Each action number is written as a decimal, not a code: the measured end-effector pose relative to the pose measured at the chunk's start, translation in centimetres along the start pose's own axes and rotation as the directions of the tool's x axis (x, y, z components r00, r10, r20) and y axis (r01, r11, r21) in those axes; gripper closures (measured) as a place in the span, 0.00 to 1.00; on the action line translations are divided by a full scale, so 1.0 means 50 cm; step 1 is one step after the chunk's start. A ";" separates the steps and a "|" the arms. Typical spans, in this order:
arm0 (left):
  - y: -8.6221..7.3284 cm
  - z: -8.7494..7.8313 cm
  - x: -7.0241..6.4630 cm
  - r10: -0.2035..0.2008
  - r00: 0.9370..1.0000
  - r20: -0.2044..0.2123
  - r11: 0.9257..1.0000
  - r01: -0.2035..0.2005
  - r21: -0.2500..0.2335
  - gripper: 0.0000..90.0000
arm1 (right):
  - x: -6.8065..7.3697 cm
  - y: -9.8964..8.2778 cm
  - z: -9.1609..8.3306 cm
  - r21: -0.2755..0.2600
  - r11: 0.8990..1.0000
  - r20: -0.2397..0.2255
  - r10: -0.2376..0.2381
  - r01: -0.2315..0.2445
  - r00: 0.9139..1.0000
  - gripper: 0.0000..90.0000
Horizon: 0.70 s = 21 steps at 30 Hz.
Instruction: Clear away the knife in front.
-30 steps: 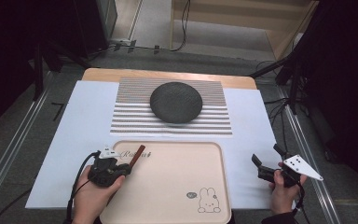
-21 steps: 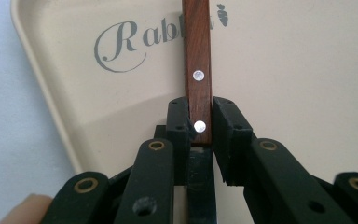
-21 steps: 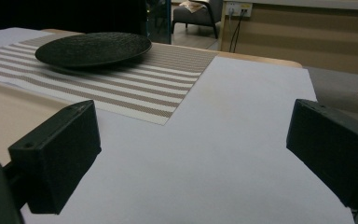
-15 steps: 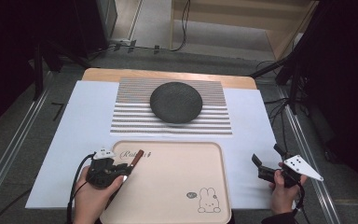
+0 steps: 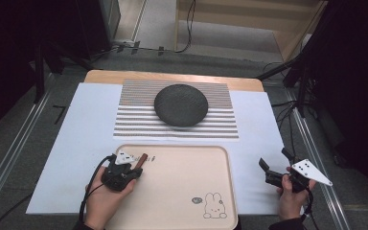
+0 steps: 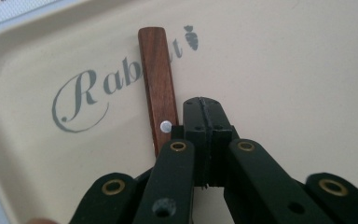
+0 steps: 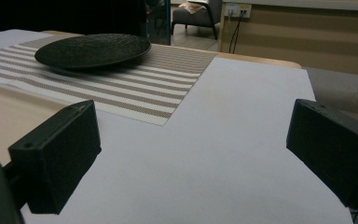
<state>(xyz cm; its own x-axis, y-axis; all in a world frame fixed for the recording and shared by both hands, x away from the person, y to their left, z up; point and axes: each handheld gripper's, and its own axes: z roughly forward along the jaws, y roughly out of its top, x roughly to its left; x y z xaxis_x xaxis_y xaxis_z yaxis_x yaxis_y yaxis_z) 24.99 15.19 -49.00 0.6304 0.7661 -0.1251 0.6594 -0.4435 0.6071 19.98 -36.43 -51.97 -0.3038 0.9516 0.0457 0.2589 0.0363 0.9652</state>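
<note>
A wooden handle (image 6: 157, 79) with a small silver rivet lies on the beige rabbit tray (image 6: 284, 70), across the printed word. My left gripper (image 6: 207, 114) has just been closing and now stands shut, its pads pressed together right beside the handle. I see nothing between them. In the high view the left gripper (image 5: 135, 168) sits at the tray's (image 5: 182, 191) near left corner, and the handle (image 5: 143, 156) pokes out past it. My right gripper (image 5: 274, 158) rests right of the tray on the white sheet. Its jaws are wide open and hold nothing (image 7: 191, 154).
A dark round plate (image 5: 180, 104) (image 7: 93, 49) sits on a striped placemat (image 5: 220, 127) at the far middle of the table. A white sheet (image 5: 76, 143) covers the table. The tray bears a rabbit drawing (image 5: 212, 208) near its front right.
The left gripper and the wooden handle have shifted slightly toward the near edge of the tray. The right gripper has stayed where it was.
</note>
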 end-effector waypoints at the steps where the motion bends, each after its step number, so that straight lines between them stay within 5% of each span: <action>1: -0.003 -0.001 0.003 -0.002 1.000 -0.005 1.000 0.002 0.004 0.99 | 0.000 0.000 0.000 0.001 1.000 0.000 0.000 0.000 1.000 0.01; 16: -0.047 -0.038 0.071 -0.075 0.997 -0.015 0.996 0.074 -0.052 1.00 | 0.001 0.000 0.000 0.004 1.000 0.004 -0.002 0.002 1.000 0.01; 21: -0.059 -0.041 0.083 -0.085 0.996 0.016 0.993 0.087 -0.082 0.99 | -0.001 0.000 0.001 0.001 1.000 0.005 -0.006 0.006 1.000 0.01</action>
<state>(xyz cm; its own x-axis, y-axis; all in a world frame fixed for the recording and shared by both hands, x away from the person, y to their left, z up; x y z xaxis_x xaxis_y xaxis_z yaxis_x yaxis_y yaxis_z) 24.82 20.62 -49.69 0.5783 0.7935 -0.1893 0.6757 -0.3359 0.6562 20.01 -36.47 -51.99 -0.3008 0.9529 0.0390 0.2578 0.0419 0.9653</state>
